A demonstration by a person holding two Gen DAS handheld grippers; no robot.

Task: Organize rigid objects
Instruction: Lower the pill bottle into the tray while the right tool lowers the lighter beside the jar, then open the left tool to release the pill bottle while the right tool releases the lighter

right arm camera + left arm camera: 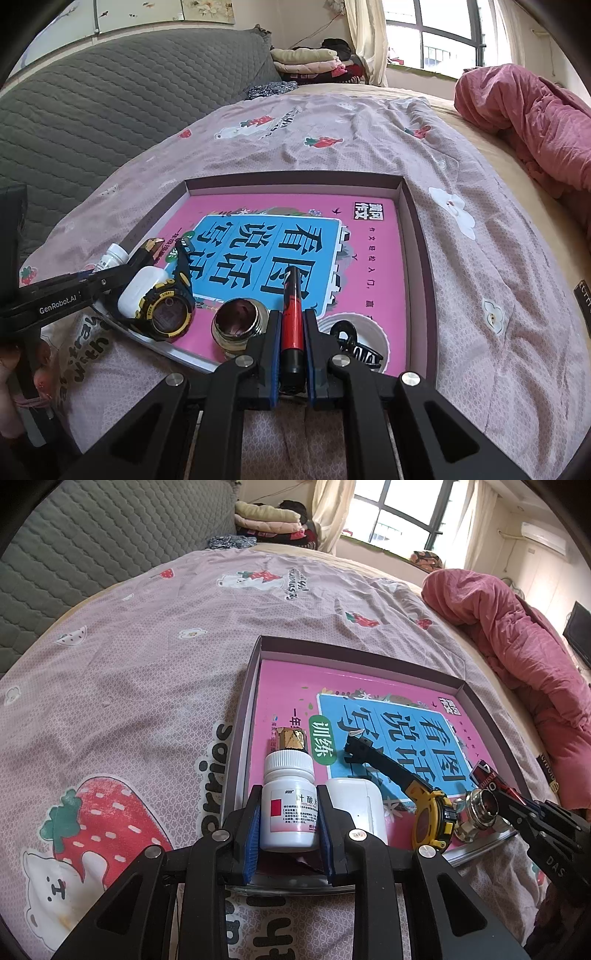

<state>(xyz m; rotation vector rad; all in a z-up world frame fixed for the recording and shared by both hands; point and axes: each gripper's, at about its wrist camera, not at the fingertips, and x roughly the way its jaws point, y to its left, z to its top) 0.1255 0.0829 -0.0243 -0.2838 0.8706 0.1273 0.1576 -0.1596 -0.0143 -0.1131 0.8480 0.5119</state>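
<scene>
A shallow box lid (369, 653) (295, 181) lies on the bed with a pink book (295, 686) (258, 210) inside. My left gripper (289, 812) is shut on a white pill bottle (290, 805) at the lid's near left corner. My right gripper (291, 332) is shut on a red and black marker (293, 317) over the lid's near edge. In the lid lie a yellow-black watch (432, 816) (166, 314), a white earbud case (358, 808) (142, 288), a small glass jar (480, 808) (240, 325), a gold-wrapped piece (291, 738) and a black hair clip (354, 343).
The lid rests on a pink strawberry-print sheet (147, 664) (480, 258). A red quilt (517, 635) (535, 118) is bunched at the right. A grey quilted headboard (74, 572) (92, 110) and folded clothes (269, 520) stand behind.
</scene>
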